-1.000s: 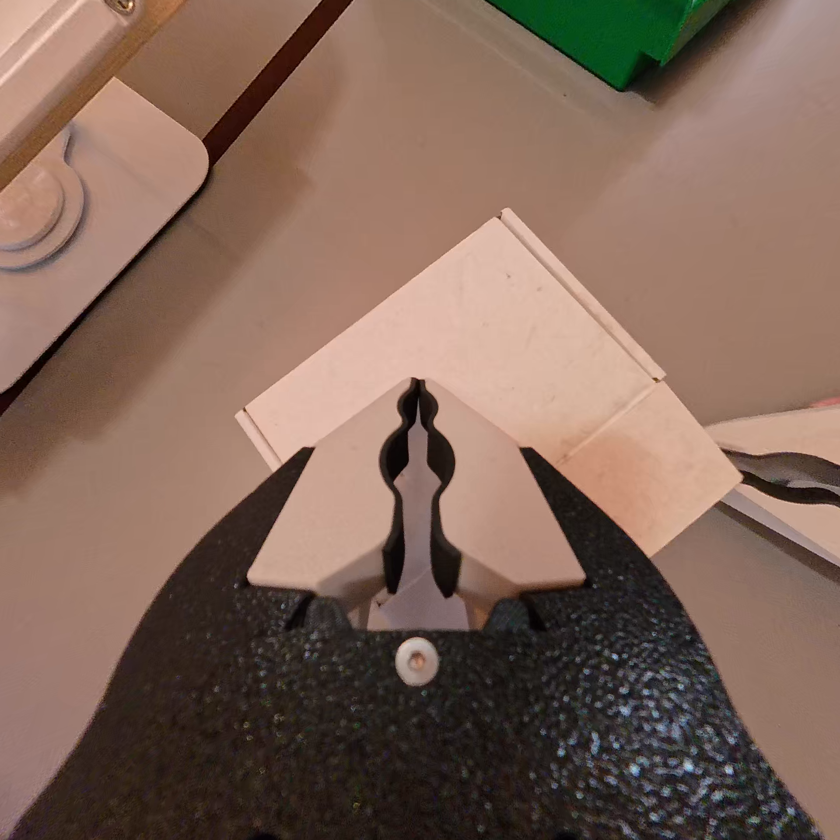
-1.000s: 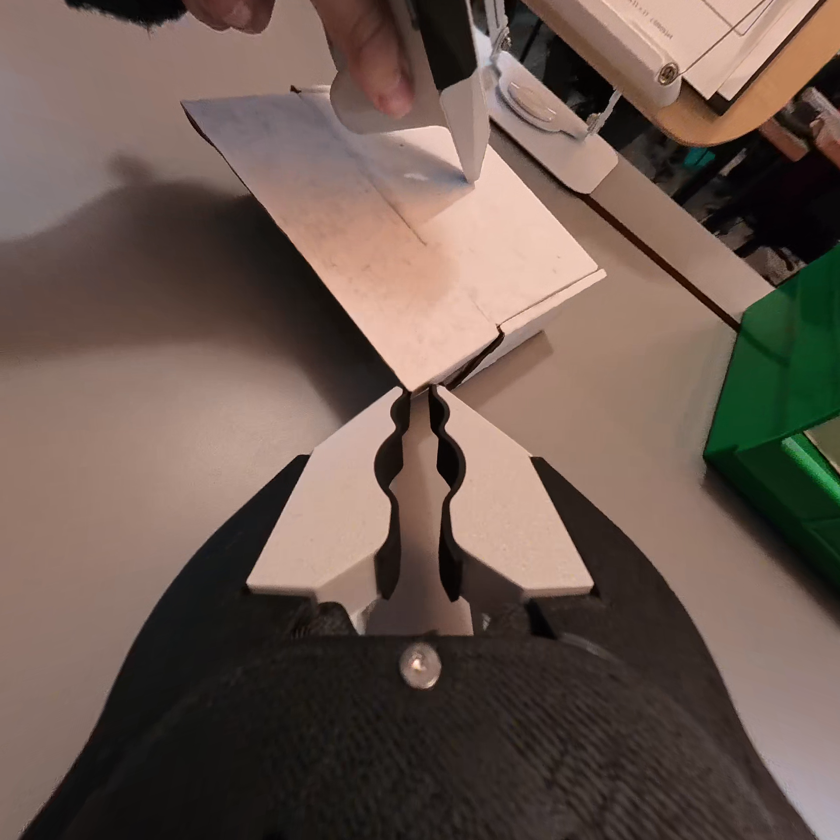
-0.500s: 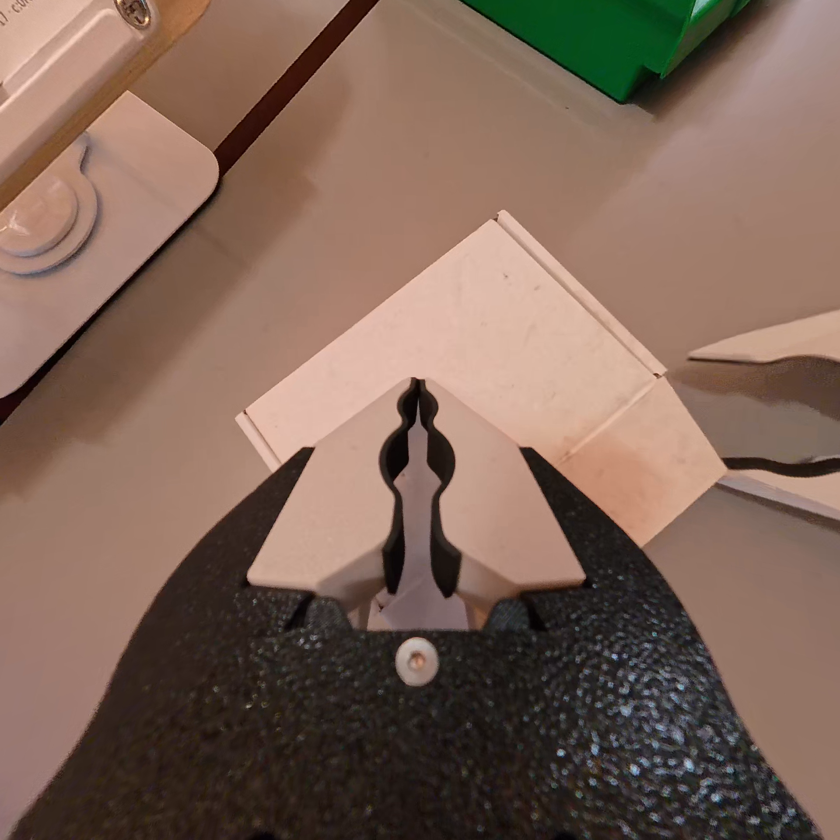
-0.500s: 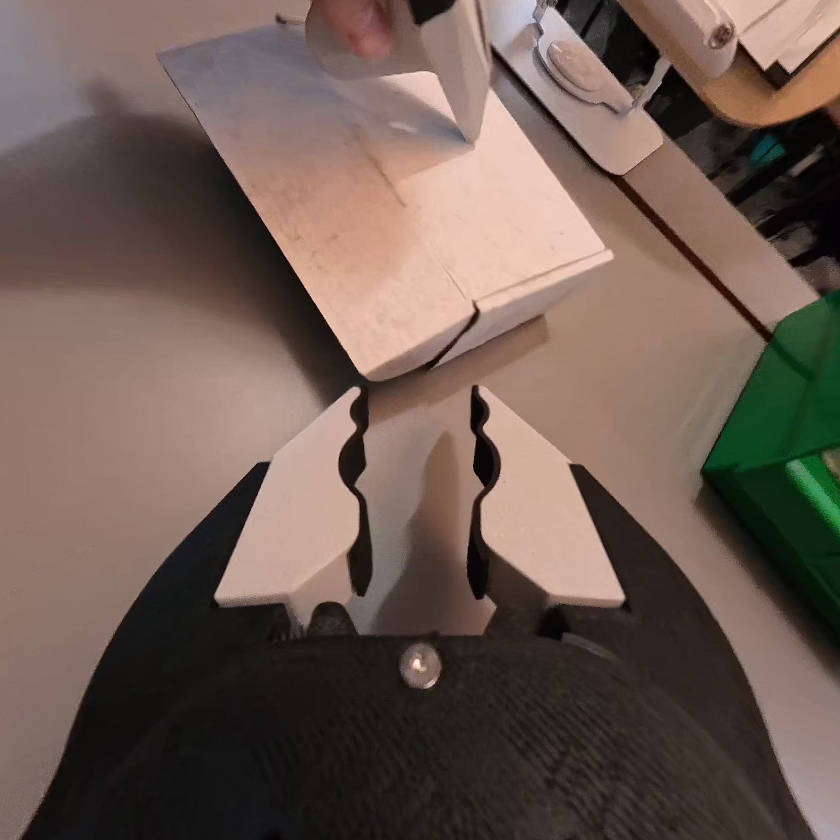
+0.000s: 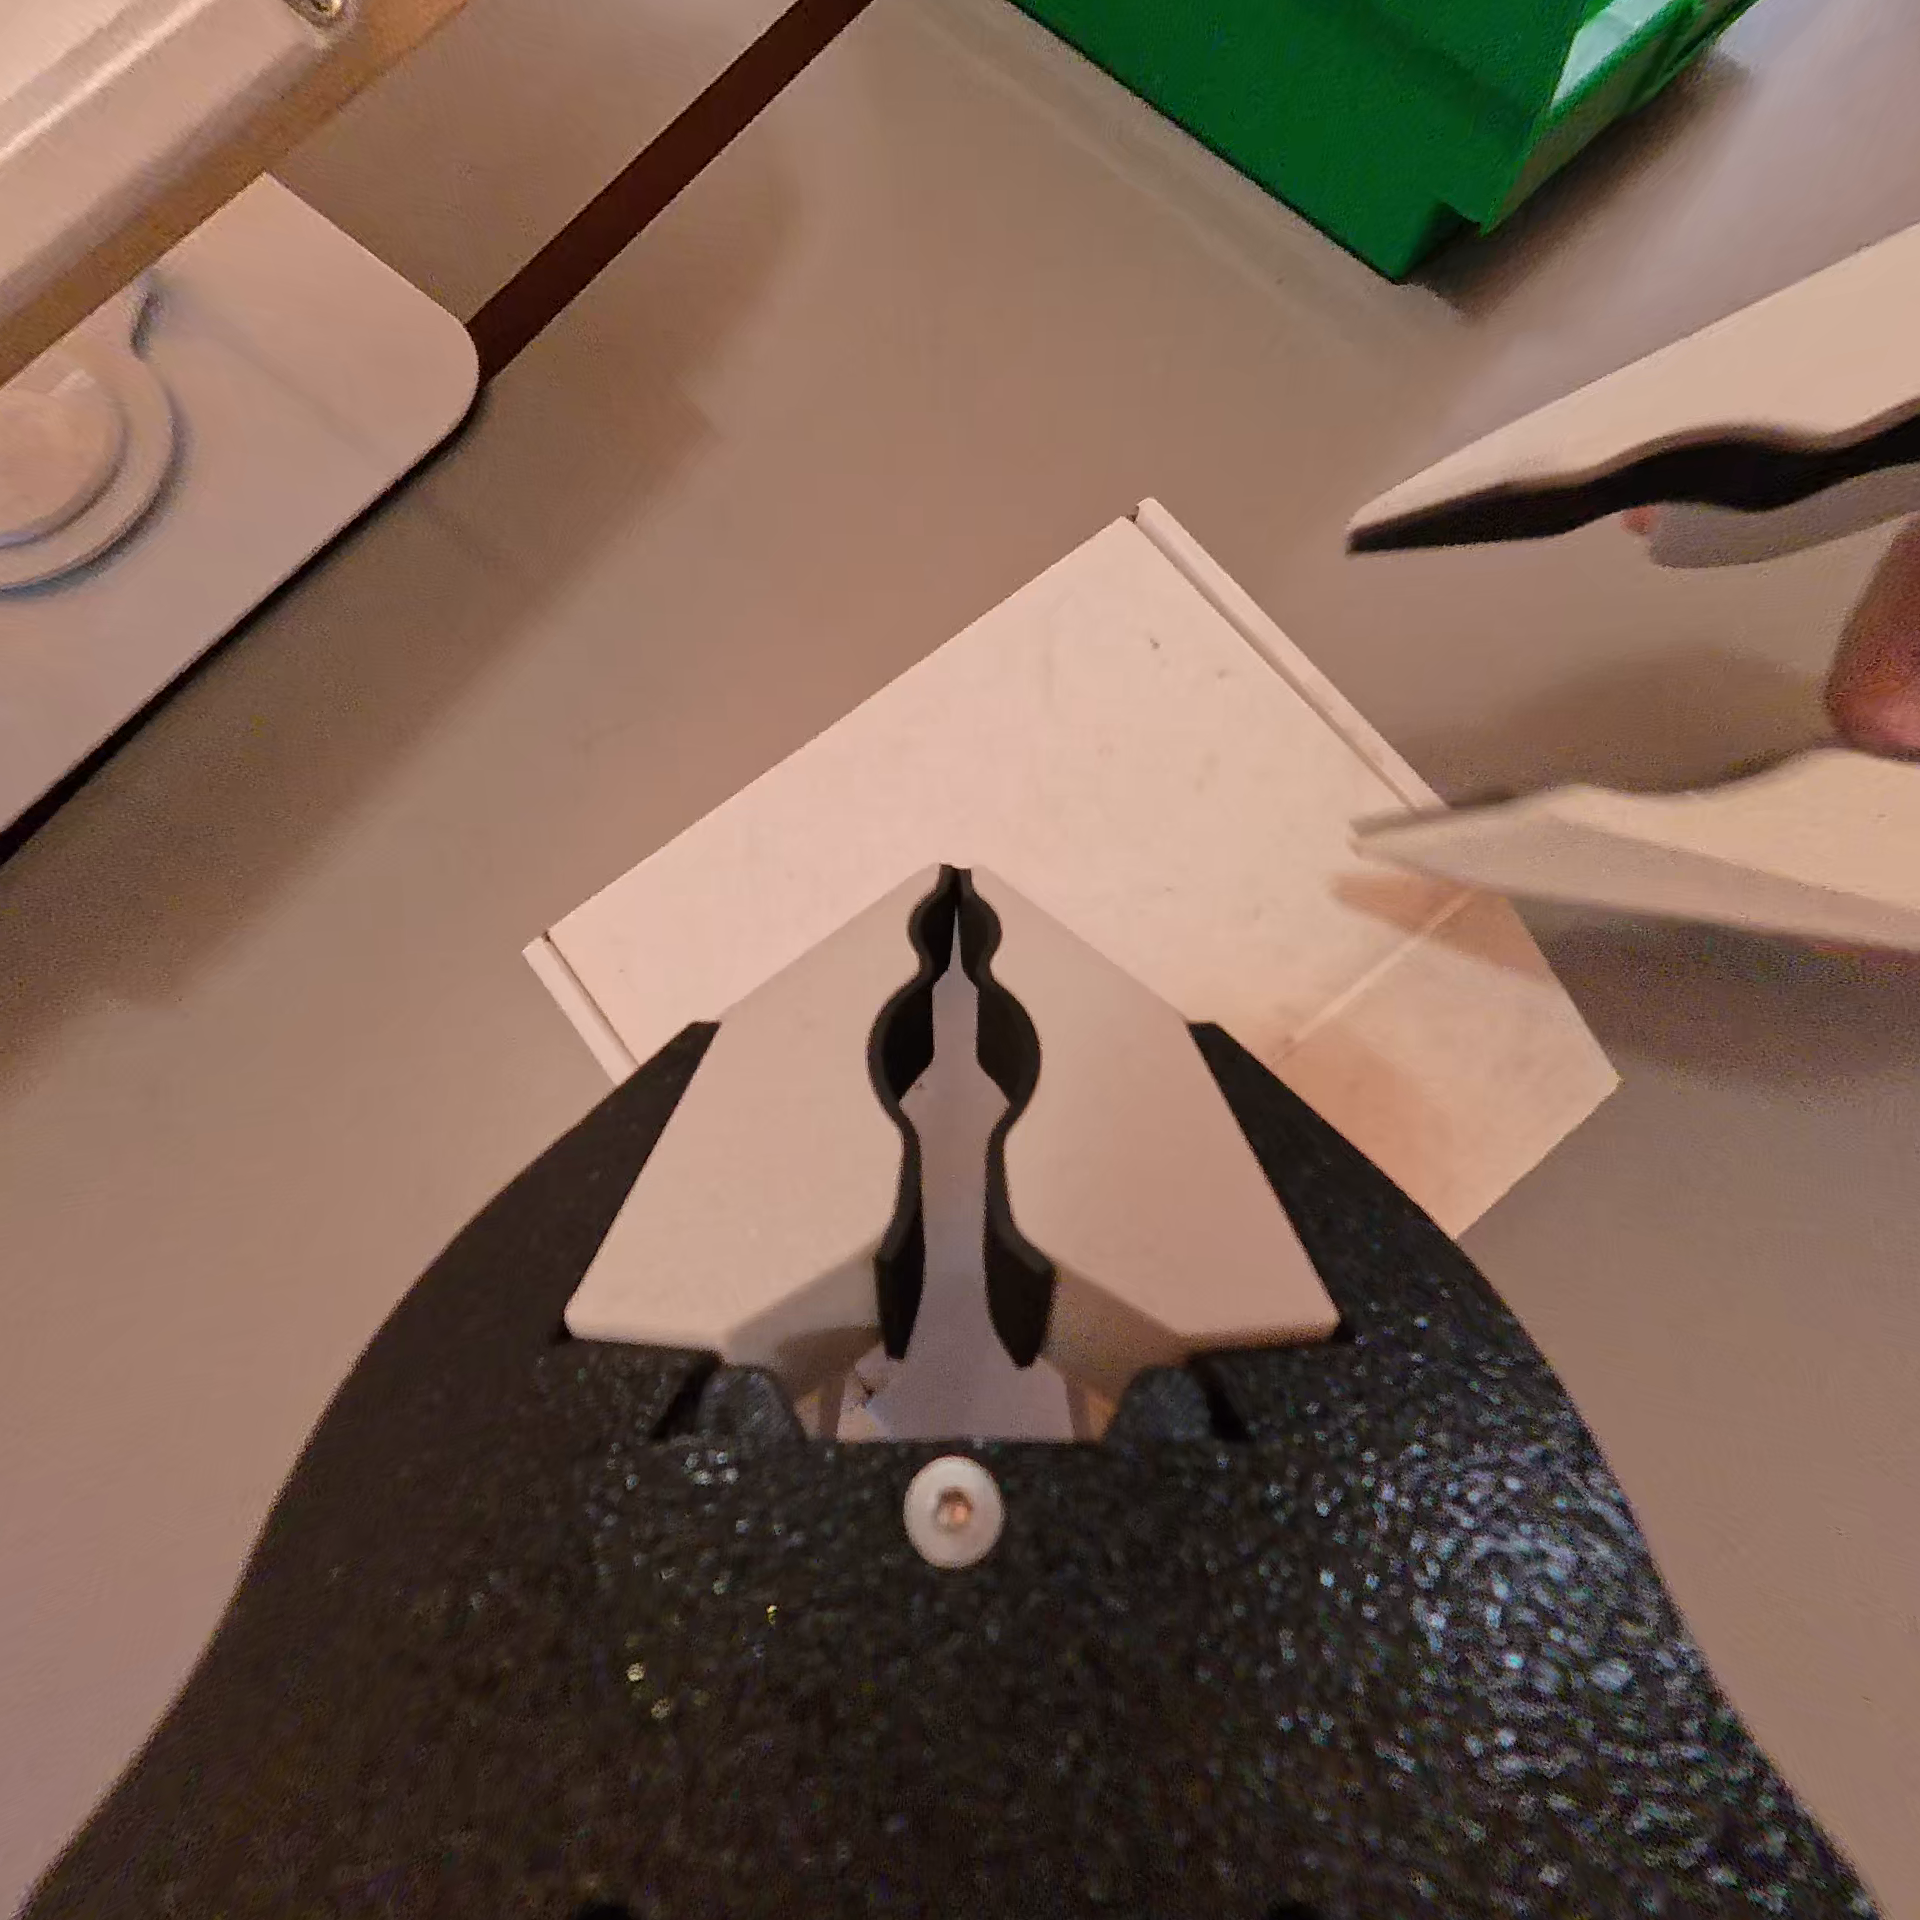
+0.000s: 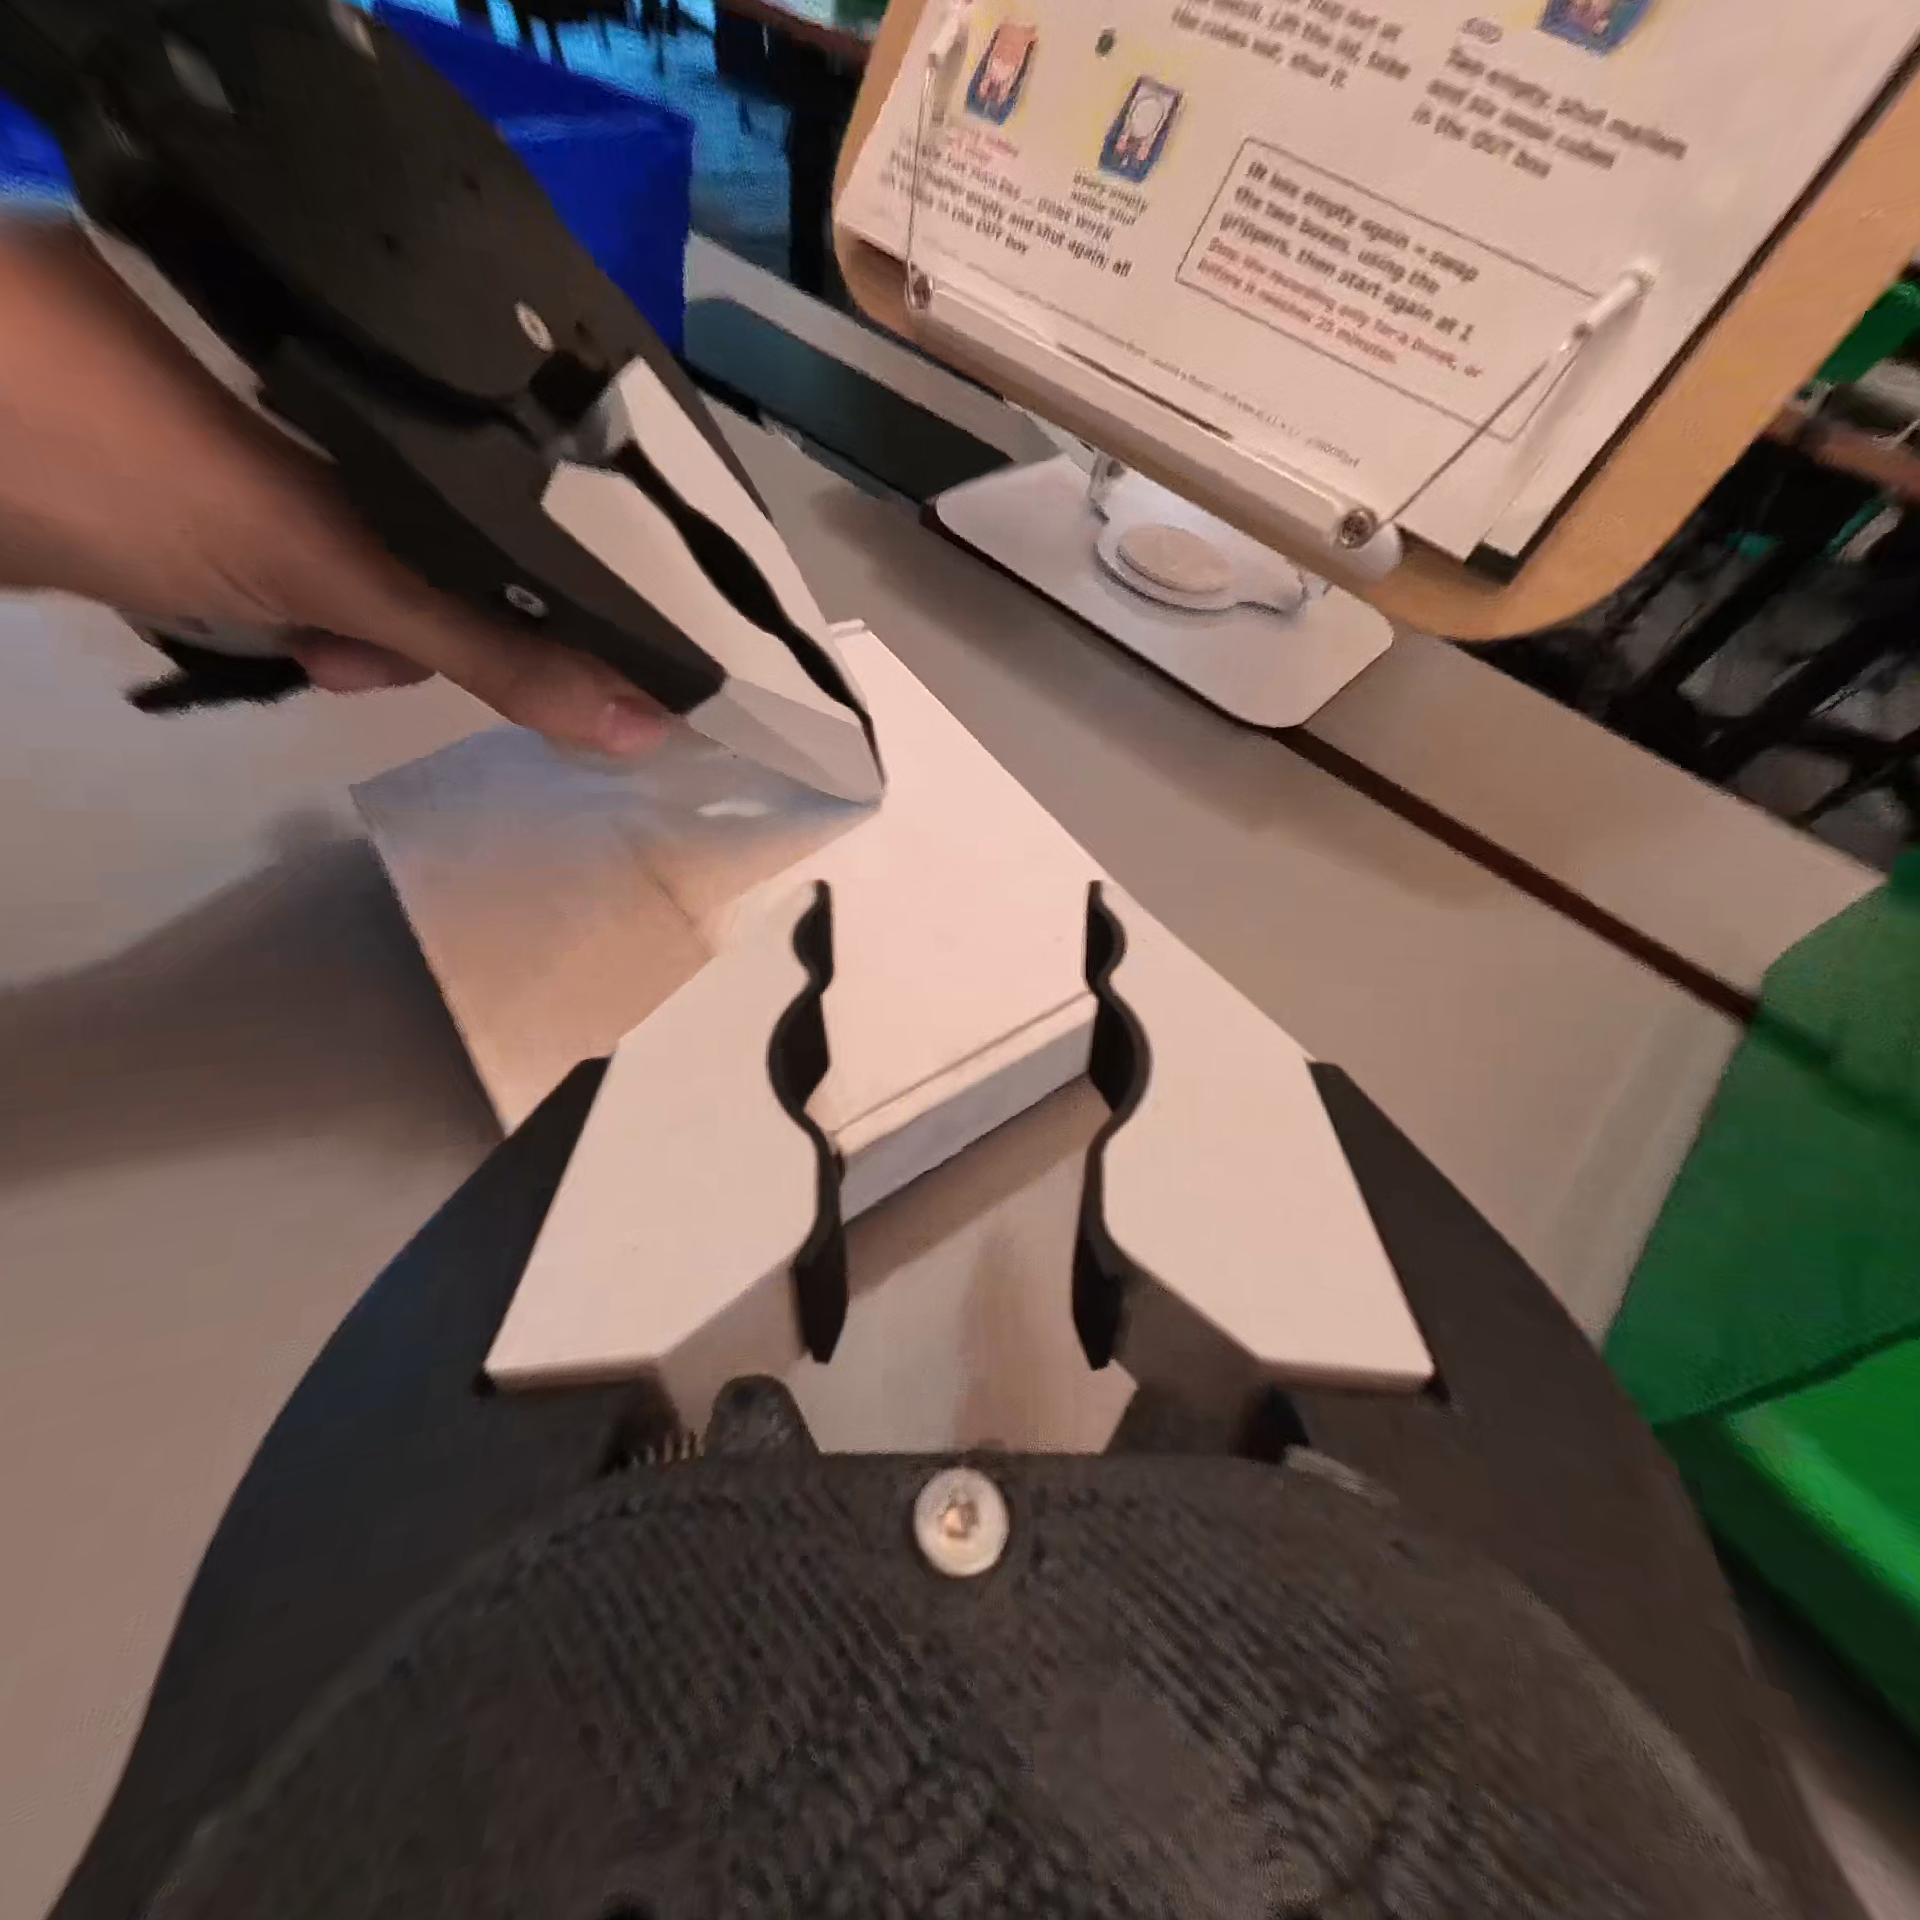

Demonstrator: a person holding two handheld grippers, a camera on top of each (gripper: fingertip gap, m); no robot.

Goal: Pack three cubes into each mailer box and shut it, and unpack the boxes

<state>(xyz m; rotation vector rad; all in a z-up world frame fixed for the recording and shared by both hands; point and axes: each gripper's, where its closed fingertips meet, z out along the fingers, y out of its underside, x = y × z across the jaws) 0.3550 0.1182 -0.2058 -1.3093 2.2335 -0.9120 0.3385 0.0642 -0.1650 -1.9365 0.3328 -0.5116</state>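
My left gripper (image 5: 954, 883) has its fingers pressed together, tips resting on the lid of the white mailer box (image 5: 1049, 790), holding nothing between them; from the right wrist view those tips (image 6: 868, 774) sit on the lid's far half. My right gripper (image 6: 956, 925) is spread wide and empty, its fingers straddling the box's near corner, lid surface showing between them, and I cannot tell whether either finger touches the card.

The box lies flat and shut on the grey table (image 5: 644, 582), well in from the edge where the document stand's base (image 5: 208, 416) sits, with the green bin (image 5: 1351, 114) off to the right. Its long axis runs away from my right gripper toward the left one, so the right is nearer the front flap edge. I judge lifting that flap is next.
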